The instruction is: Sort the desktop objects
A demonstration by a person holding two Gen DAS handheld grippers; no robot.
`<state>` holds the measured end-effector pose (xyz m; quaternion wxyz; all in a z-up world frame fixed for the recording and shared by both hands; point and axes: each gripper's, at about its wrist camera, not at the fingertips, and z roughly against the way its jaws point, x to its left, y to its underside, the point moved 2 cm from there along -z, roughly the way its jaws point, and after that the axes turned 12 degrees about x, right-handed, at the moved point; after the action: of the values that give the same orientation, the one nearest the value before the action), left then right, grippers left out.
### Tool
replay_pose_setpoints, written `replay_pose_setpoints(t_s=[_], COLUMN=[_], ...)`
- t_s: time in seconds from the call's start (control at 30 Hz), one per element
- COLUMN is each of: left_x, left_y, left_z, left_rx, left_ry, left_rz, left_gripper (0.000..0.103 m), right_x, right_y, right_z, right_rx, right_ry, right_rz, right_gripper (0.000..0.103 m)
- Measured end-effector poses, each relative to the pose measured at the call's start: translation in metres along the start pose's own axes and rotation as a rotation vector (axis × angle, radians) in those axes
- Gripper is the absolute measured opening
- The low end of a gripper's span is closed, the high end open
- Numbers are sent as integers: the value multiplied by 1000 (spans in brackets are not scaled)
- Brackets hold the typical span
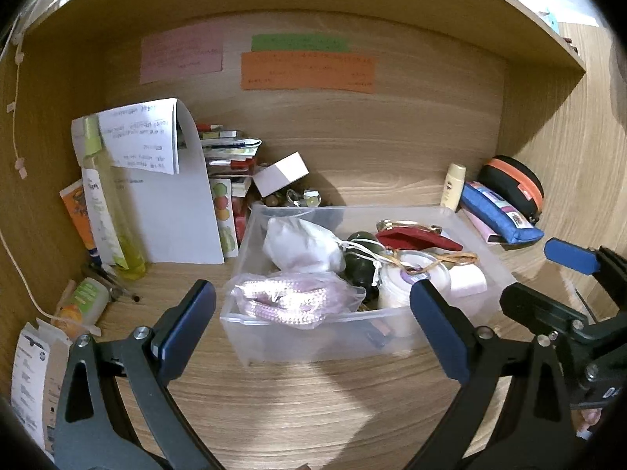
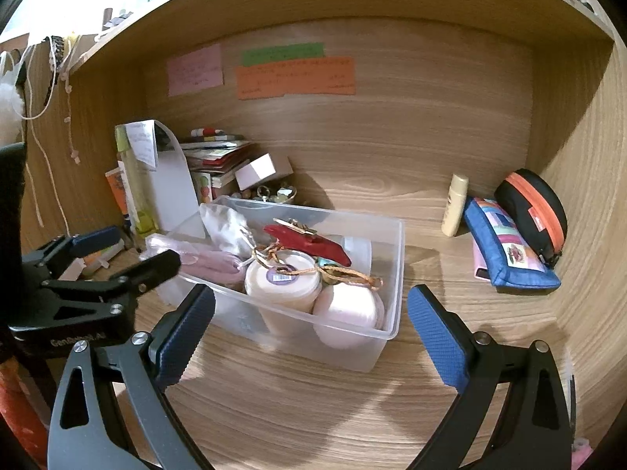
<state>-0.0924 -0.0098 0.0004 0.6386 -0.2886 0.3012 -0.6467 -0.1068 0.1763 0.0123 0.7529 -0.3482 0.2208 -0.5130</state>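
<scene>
We held both grippers low over the wooden worktop [image 1: 313, 411], inside a desk alcove with pink, green and orange paper notes [image 1: 307, 71] stuck on its back panel. The left gripper [image 1: 313, 329] had its jaws spread wide and empty, framing the near wall of the clear plastic bin [image 1: 250, 348], which sat at about twelve o'clock from it. The right gripper [image 2: 311, 327] also had its jaws spread and held nothing; the bin's near corner lay between its fingers in that view.

The bin held a white drawstring pouch [image 1: 299, 244], a pink mesh bundle [image 1: 290, 301], a red clasp purse [image 2: 309, 244], a white round jar [image 2: 282, 284] with a brown cord lying over it, a pale pink round item [image 2: 348, 311] and a dark green object [image 1: 358, 266] we could not identify.

At ten o'clock from the bin stood a tall yellow-green bottle [image 1: 104, 211] in front of white paper sheets [image 1: 172, 203], with a pile of small books and a white box [image 1: 280, 174] behind. At two o'clock, well apart from the bin, a cream bottle [image 2: 454, 205] stood upright beside a blue pencil pouch [image 2: 507, 248] and a black case with an orange zip [image 2: 535, 211]. At the left gripper's eight o'clock lay a small fruit-labelled bottle [image 1: 84, 301] on its side.
</scene>
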Motion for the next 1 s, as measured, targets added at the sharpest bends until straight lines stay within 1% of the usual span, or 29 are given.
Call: replay_pose_setpoints(t_s=[0.37, 0.63, 0.73, 1.0], left_x=[-4, -6, -6, -14], left_y=[-3, -3, -3, -2], left_z=[-2, -5, -5, -3], left_rx=[1, -8, -10, -29], left_ry=[3, -20, -12, 12], left_rz=[-9, -18, -16, -48], left_gripper=[100, 101, 101, 101], right_x=[1, 1, 1, 1], right_y=[-3, -5, -6, -7], right_z=[3, 3, 4, 4], right_rx=[-8, -14, -15, -19], right_ry=[-4, -7, -7, -15], right_rz=[6, 3, 3, -4], right_gripper=[98, 98, 98, 98])
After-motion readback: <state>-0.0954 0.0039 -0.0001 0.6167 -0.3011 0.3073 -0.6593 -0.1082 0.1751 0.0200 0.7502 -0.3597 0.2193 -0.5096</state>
